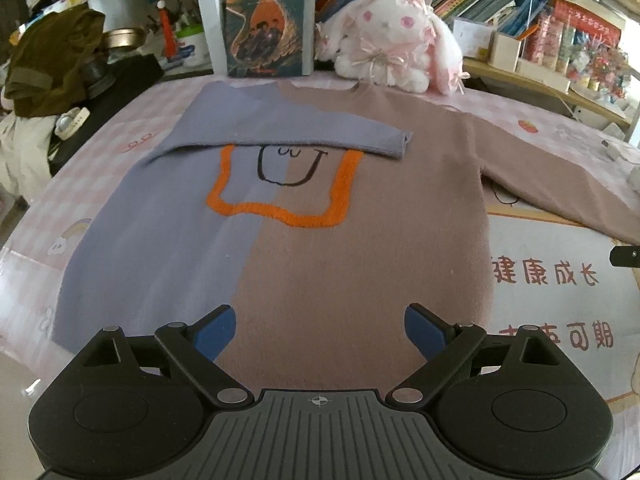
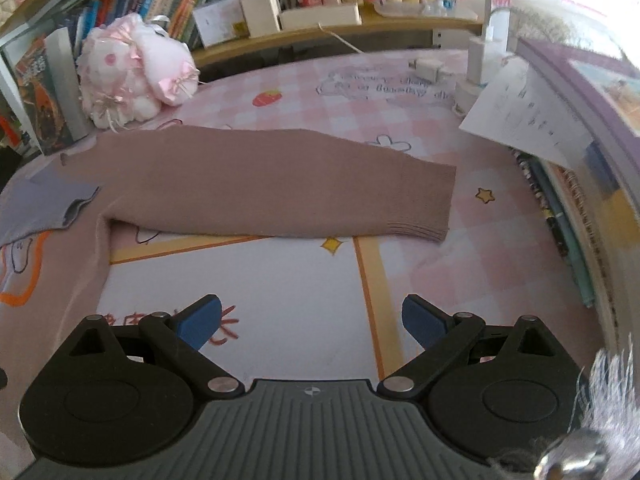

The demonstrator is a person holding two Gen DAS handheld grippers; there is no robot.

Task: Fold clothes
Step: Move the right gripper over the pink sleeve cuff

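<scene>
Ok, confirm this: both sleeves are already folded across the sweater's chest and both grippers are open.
Not quite. Only the purple sleeve is folded across the sweater; the right wrist view shows the pink sleeve lying straight out on the mat, not yet folded. The rest holds: the left gripper and right gripper are both open.

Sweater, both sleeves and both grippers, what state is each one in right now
Sweater: spread flat on the table.
Purple sleeve: folded across the chest.
Pink sleeve: stretched out sideways, unfolded.
Left gripper: open, empty.
Right gripper: open, empty.
</scene>
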